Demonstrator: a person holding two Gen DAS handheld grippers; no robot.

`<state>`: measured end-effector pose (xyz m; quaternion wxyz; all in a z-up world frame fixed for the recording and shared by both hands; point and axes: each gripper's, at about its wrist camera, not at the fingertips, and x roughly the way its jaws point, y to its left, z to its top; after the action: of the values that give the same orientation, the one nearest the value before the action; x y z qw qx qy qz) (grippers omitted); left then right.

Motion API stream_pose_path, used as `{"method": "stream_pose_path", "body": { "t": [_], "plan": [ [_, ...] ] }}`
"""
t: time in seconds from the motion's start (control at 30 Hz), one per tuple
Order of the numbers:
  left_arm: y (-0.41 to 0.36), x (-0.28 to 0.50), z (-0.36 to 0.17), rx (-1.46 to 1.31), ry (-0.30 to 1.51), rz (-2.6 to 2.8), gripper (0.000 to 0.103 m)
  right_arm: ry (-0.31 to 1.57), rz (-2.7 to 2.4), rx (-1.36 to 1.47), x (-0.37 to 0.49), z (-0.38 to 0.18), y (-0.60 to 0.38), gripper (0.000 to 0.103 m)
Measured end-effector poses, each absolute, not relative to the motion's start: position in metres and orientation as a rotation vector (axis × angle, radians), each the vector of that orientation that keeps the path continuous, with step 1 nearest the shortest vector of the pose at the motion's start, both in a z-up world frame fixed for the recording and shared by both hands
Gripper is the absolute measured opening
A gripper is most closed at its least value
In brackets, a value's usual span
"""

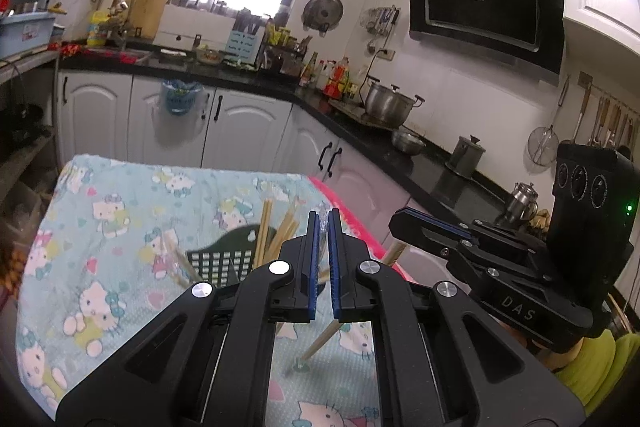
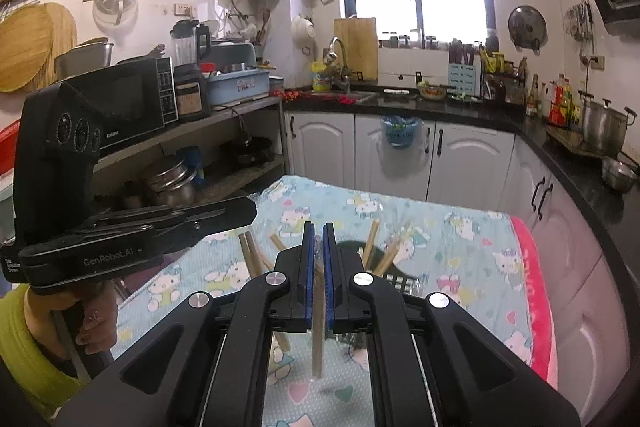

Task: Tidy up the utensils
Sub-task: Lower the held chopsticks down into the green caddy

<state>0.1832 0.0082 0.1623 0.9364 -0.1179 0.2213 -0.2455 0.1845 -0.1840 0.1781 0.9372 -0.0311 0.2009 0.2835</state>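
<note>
A dark green utensil basket (image 1: 224,259) stands on a Hello Kitty cloth (image 1: 120,227) with several wooden chopsticks (image 1: 264,231) standing in it. My left gripper (image 1: 323,223) is shut on a clear plastic wrapper above the basket; a chopstick (image 1: 320,341) hangs below its fingers. My right gripper (image 2: 316,233) is shut on a wrapped wooden chopstick (image 2: 317,339) that hangs below it. The basket (image 2: 396,275) with chopsticks (image 2: 370,239) lies just beyond it. More chopsticks (image 2: 250,253) lean at the left. Each gripper shows in the other's view, the right one (image 1: 500,259) and the left one (image 2: 120,235).
The cloth-covered table has a pink edge (image 2: 536,291) on its right side. White cabinets (image 2: 400,155) under a black counter (image 1: 420,163) run behind and to the right. A steel pot (image 1: 390,103) and kettle (image 1: 466,155) stand on the counter. A shelf with a microwave (image 2: 132,103) is at the left.
</note>
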Motion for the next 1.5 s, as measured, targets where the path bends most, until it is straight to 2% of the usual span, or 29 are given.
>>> {"method": "stream_pose_path", "body": {
  "t": [0.83,1.2,1.5],
  "plan": [
    [0.015,0.212,0.231,-0.224,0.333,-0.455,0.002,0.264,0.531,-0.014,0.218,0.263,-0.194,0.004],
    [0.017,0.235,0.235,-0.223,0.323,-0.421,0.002,0.283,0.482,-0.006,0.244,0.259,-0.201,0.004],
    [0.011,0.251,0.207,-0.194,0.367,-0.386,0.002,0.310,0.443,-0.023,0.265,0.240,-0.200,0.004]
  ]
}}
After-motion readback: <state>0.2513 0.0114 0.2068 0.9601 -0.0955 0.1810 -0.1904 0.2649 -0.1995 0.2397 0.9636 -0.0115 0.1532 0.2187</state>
